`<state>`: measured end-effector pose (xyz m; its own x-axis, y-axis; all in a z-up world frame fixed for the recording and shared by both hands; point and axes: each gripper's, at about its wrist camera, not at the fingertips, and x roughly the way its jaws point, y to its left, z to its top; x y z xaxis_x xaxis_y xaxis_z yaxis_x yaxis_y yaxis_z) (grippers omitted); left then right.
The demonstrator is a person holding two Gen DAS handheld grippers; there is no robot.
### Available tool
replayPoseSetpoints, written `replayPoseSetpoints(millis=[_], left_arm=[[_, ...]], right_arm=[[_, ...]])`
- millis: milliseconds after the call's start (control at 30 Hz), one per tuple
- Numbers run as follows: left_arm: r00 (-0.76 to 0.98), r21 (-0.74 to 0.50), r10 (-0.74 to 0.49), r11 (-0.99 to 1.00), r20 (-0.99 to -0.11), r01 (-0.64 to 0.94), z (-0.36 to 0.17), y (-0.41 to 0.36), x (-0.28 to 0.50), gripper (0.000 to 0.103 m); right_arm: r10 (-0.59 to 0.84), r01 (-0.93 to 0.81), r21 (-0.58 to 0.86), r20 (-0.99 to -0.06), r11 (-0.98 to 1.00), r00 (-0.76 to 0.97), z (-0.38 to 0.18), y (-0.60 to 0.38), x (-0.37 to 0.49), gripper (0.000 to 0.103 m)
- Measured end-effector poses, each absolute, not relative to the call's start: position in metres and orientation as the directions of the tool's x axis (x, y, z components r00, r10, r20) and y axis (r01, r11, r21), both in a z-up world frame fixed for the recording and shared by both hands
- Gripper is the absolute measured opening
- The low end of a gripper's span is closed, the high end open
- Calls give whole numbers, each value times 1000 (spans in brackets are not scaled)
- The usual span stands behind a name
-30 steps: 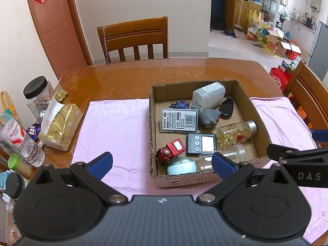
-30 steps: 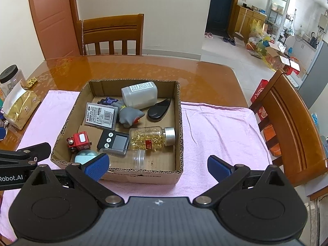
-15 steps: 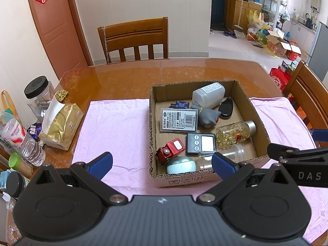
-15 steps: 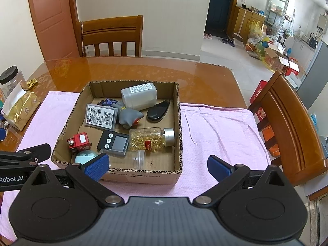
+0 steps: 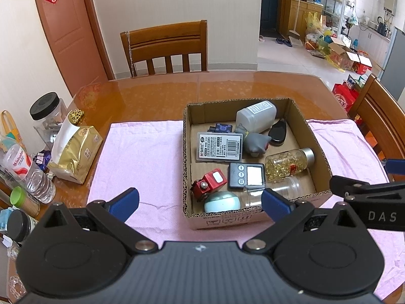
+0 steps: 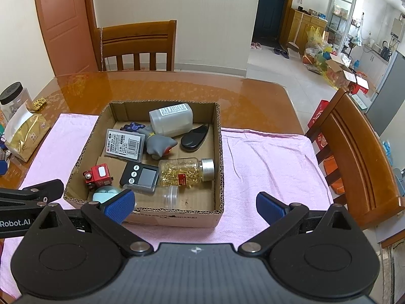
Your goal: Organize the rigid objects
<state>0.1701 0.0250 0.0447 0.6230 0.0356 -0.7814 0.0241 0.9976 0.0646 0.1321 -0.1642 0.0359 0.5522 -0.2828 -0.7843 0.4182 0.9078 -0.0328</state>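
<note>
An open cardboard box (image 5: 319, 149) (image 6: 219, 152) sits on a pink cloth (image 5: 141, 157) (image 6: 268, 162). Inside lie a white bottle (image 5: 255, 115), a grey box with a barcode (image 5: 219, 147), a grey toy (image 5: 255, 141), a black oval item (image 5: 278, 133), a jar of gold capsules (image 5: 287, 163) (image 6: 186, 172), a black timer (image 5: 246, 176), a red toy car (image 5: 208, 183), a pale blue round item (image 5: 221, 204) and a clear jar (image 6: 162, 193). My left gripper (image 5: 200, 202) and right gripper (image 6: 195, 204) are open and empty, just in front of the box.
At the table's left edge stand a gold bag (image 5: 73, 152), a black-lidded jar (image 5: 46, 111) and a water bottle (image 5: 27, 172). A wooden chair (image 5: 167, 48) is behind the table, another (image 6: 354, 152) at the right.
Both views have shifted very slightly; the box and its contents sit as before. Both grippers stay open.
</note>
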Motion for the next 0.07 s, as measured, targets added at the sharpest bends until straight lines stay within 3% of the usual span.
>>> replayPoseSetpoints(millis=[67], left_arm=[[623, 64, 36, 998, -781, 23, 45, 24, 169, 102]], right_arm=[[-284, 419, -34, -784, 908, 552, 36, -164, 132, 103]])
